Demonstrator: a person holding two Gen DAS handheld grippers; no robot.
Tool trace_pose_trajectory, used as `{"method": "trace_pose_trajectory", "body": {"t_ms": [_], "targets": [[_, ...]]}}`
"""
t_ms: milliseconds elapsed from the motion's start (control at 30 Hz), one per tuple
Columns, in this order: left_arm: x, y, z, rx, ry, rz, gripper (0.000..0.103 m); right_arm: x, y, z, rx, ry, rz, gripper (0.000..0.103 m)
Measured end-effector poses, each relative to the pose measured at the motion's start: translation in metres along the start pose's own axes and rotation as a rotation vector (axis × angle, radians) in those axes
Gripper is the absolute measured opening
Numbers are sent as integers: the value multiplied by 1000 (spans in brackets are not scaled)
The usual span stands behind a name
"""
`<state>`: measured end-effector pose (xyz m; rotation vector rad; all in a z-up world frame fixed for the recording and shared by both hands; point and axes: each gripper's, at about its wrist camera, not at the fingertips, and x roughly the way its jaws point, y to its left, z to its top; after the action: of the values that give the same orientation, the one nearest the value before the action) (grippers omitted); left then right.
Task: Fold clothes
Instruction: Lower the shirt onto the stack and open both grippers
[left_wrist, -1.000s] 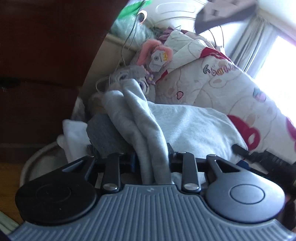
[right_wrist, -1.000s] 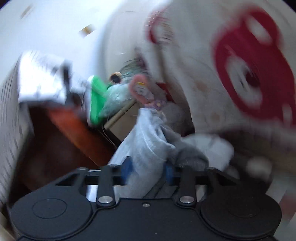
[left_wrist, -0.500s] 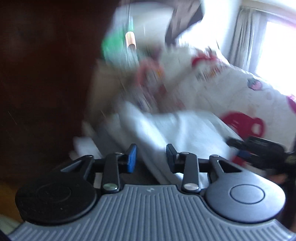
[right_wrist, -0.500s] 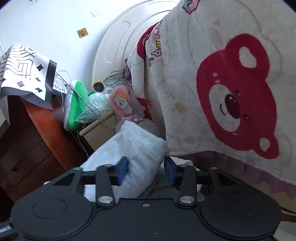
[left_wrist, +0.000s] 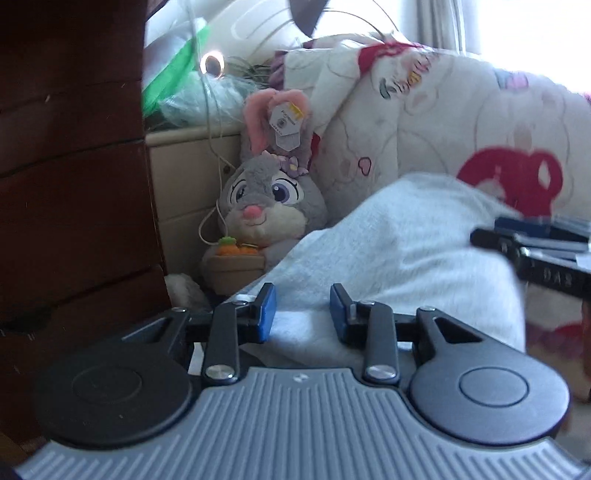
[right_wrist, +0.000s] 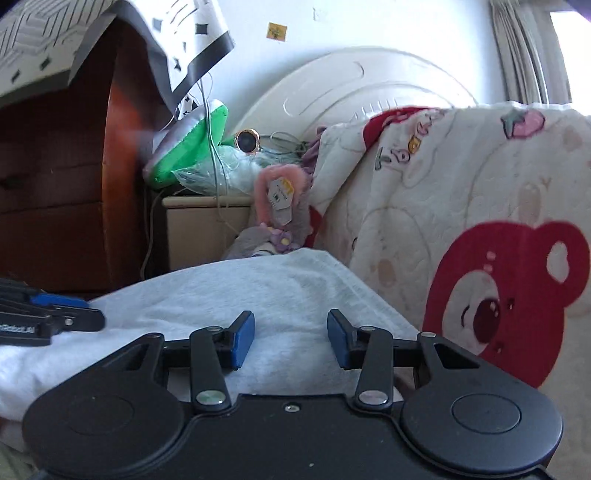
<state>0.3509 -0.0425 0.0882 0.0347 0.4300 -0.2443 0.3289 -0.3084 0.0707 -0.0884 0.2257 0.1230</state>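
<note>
A light grey garment (left_wrist: 406, 240) lies spread and folded flat in front of both grippers; the right wrist view shows it as a broad pale slab (right_wrist: 258, 288). My left gripper (left_wrist: 301, 295) hovers at its near left edge, jaws apart and closing, with cloth below the gap but not pinched. My right gripper (right_wrist: 290, 321) sits over the garment's near right part, jaws apart and closing, its blue pads clear of the fabric. Each gripper shows in the other's view: the right gripper (left_wrist: 535, 247) at the right edge, the left gripper (right_wrist: 48, 314) at the left edge.
A grey plush rabbit (left_wrist: 264, 206) sits behind the garment against a beige nightstand (left_wrist: 184, 173). A dark wooden dresser (left_wrist: 74, 184) stands on the left. A cream quilt with a red bear (right_wrist: 480, 221) rises on the right, below a white headboard (right_wrist: 351, 81).
Both grippers held a bunched grey fold a second ago; they have let it go and their jaws stand apart. The garment now lies flat. Both wrists have rolled level.
</note>
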Motion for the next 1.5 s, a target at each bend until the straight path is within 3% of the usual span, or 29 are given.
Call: {"method": "trace_pose_trajectory", "body": {"t_ms": [200,267,367,467,533,600,633,700,767,833,900,1033,1167,1267,1400,1500], "targets": [[1,3,-1,-16,7,-4,32,11,-30,-9,143,-16,-24,47],[0,3,0,-25,9,3,32,11,-44,-13,223,-1,-60,60],[-3,3,6,-44,0,-17,33,8,-61,-18,371,6,-110,63],[-10,5,13,-62,0,-58,36,-6,-68,-17,475,-25,-209,53],[-17,9,16,-83,-6,17,36,-27,-77,-17,587,-99,-252,37],[-27,13,19,-107,-17,96,40,-49,-75,-13,587,-176,-304,36],[-34,15,20,-120,-25,117,41,-55,-74,-10,560,-187,-282,36],[-48,19,21,-143,-39,75,44,-66,-70,-6,508,-200,-222,37],[-60,15,18,-113,-24,27,53,-73,-60,-6,469,-208,-142,39],[-69,7,11,-73,-23,16,53,-75,-45,-7,413,-189,-65,41],[-74,3,0,-61,-52,38,53,-75,-22,-12,336,-161,-17,41],[-68,9,-14,-89,9,78,54,-78,35,-28,188,-128,130,50],[-81,9,-19,-60,40,144,56,-89,86,-33,-43,-101,192,50],[-98,2,-22,-35,83,128,59,-97,85,-33,-6,-26,236,50],[-126,-14,-25,-43,85,113,70,-124,67,-37,84,39,392,57],[-143,-33,-26,-36,98,135,81,-158,61,-43,122,44,344,62]]}}
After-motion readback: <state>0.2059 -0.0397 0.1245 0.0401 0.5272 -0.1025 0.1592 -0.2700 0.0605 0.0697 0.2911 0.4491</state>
